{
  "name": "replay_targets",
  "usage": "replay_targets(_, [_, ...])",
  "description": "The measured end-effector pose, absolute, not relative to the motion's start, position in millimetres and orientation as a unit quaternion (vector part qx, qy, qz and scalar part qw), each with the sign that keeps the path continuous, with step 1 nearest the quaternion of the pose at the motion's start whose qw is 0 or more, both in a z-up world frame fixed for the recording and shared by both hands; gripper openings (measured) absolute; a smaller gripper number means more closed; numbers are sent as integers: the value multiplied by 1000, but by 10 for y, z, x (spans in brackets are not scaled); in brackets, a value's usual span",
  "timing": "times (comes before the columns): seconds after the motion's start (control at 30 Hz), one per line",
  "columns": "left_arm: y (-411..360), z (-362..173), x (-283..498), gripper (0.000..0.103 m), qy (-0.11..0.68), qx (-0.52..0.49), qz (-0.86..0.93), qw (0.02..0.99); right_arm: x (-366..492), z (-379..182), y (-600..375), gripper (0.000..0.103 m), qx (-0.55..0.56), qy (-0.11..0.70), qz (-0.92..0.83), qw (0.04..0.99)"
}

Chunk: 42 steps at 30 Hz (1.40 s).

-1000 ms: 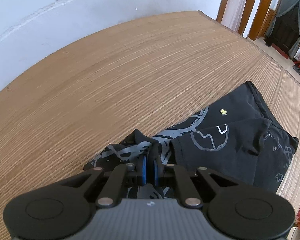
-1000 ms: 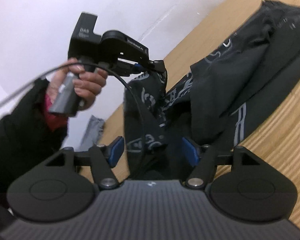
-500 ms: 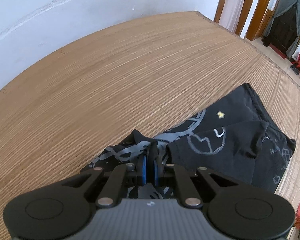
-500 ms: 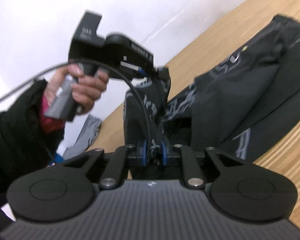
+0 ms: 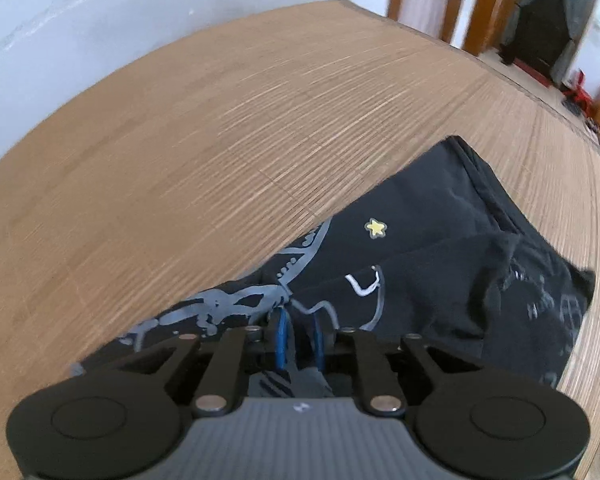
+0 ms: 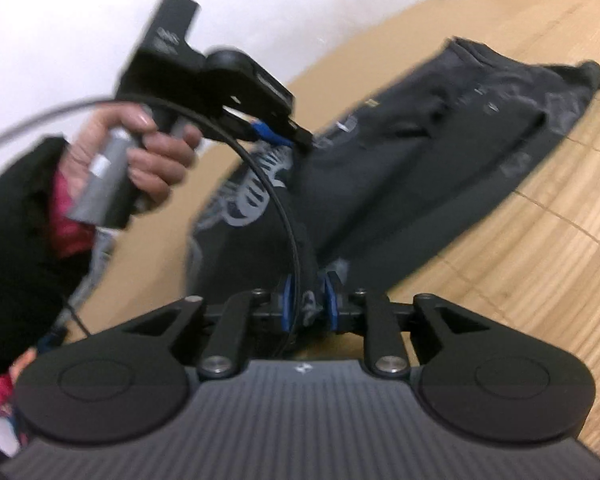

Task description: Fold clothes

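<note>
1. The black printed garment [image 5: 440, 264] is spread on the bamboo-slatted counter [image 5: 220, 128].
2. Its near edge is pinched by the closed left tongs [image 5: 299, 330].
3. Another fold of it is clamped in the right tongs [image 6: 310, 296].

white wall [image 5: 100, 20], bamboo-mat surface [image 5: 220, 140], wooden doorframe [image 5: 480, 8]

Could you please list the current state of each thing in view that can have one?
Left gripper: shut on garment.
Right gripper: shut on garment.
Garment: black, printed, partly folded, near edge lifted, far end on mat.
Mat: flat.
</note>
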State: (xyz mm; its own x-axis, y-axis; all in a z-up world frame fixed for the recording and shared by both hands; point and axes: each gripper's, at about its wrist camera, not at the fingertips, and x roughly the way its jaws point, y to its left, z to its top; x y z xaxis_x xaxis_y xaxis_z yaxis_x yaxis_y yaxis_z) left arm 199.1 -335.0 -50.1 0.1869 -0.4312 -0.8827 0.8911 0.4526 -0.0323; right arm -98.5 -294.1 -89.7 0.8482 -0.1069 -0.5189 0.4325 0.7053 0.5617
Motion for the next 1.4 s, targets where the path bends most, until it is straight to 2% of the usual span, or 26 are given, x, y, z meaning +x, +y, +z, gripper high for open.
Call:
replay_targets(0.13, [-3303, -328, 2078, 25, 457, 234, -452, 729, -1099, -838, -3023, 49, 345, 234, -153, 896])
replay_targets(0.2, [-3179, -169, 2073, 32, 444, 223, -456, 738, -1178, -777, -3081, 53, 337, 233, -154, 899])
replay_targets(0.23, [-3086, -85, 2057, 39, 436, 219, -458, 743, -1218, -742, -3119, 55, 333, 232, -155, 901])
replay_targets(0.27, [-2983, -13, 2028, 46, 426, 219, -458, 749, -1257, -711, -3159, 63, 331, 233, -152, 902])
replay_targets(0.3, [-2880, 55, 1997, 48, 417, 221, -458, 754, -1292, -687, -3206, 66, 332, 234, -146, 902])
replay_targets(0.4, [-2534, 191, 1881, 50, 400, 216, -446, 771, -1332, -665, -3355, 66, 351, 247, -121, 895])
replay_targets(0.57, [-2019, 164, 1730, 51, 429, 166, -442, 770, -1202, -601, -3514, 66, 365, 284, -43, 886])
replay_targets(0.7, [-1716, 29, 1635, 51, 441, 152, -445, 765, -1132, -661, -3725, 65, 385, 345, 130, 846])
replay_targets(0.8, [-1577, -52, 1553, 51, 430, 169, -435, 773, -1250, -651, -3963, 67, 365, 402, 148, 827])
replay_targets(0.9, [-1480, -149, 1457, 51, 426, 172, -436, 774, -1216, -418, -4152, 74, 369, 367, 140, 842])
replay_targets(1.03, [-1362, -207, 1353, 51, 423, 175, -447, 769, -943, -145, -4254, 72, 371, 315, 179, 855])
replay_targets(1.27, [-1049, -61, 1499, 51, 381, 176, -417, 806, -632, 49, -4599, 74, 239, 419, 253, 838])
replay_targets(1.4, [-858, -65, 1877, 49, 399, 158, -324, 843, -676, 225, -5038, 74, 254, 398, 323, 820])
